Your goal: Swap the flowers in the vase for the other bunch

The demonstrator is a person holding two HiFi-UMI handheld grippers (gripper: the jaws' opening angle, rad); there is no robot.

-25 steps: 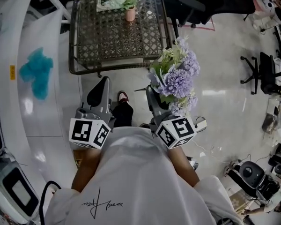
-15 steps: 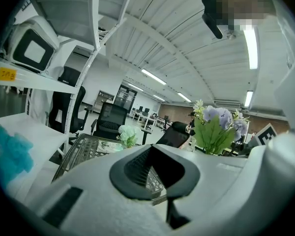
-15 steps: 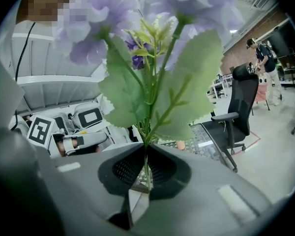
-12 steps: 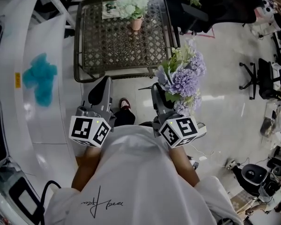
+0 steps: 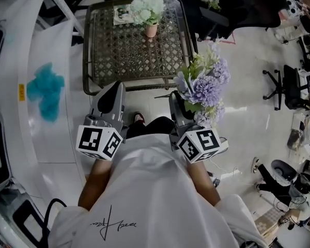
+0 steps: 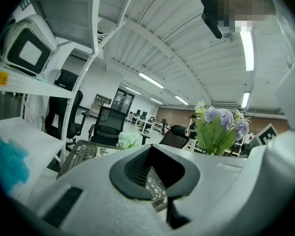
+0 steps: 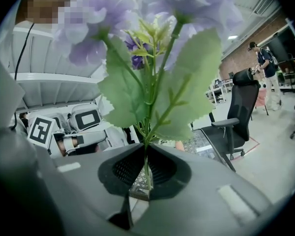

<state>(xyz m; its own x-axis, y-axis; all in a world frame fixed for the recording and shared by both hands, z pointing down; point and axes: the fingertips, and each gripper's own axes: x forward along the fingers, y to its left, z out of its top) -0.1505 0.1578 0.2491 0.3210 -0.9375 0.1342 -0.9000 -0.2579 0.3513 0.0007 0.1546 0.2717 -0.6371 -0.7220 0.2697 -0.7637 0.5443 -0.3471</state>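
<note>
Our right gripper [image 7: 145,175] has its jaws closed to a narrow gap on the thin green stems [image 7: 146,163] of the lilac artificial flower bunch with broad toothed leaves [image 5: 204,87]. The stems run up between the pads, and the blooms stand above and ahead of the gripper, filling most of the right gripper view. Our left gripper [image 6: 155,172] has its jaws fully together with nothing between them. It is level with the right one, the two side by side in front of our body.

Beyond both grippers stands the dark lattice-topped metal table [image 5: 111,61], its near edge just ahead of the jaws. On its far side sits the small pink vase [image 5: 151,30], upright, with the bunch of white and pale green flowers [image 5: 147,8] in it. A printed sheet [image 5: 121,15] lies just beside the vase.

We judge the step in hand to be bringing the replacement bunch to the table. The vase is not yet emptied, so the swap itself has not begun.

Next, we would reach across the table top, open the left jaws, close them low on the white bunch and lift it straight up so the vase does not tip. The lilac stems then have to be lined up over the narrow mouth and lowered in before the right jaws let go.
</note>
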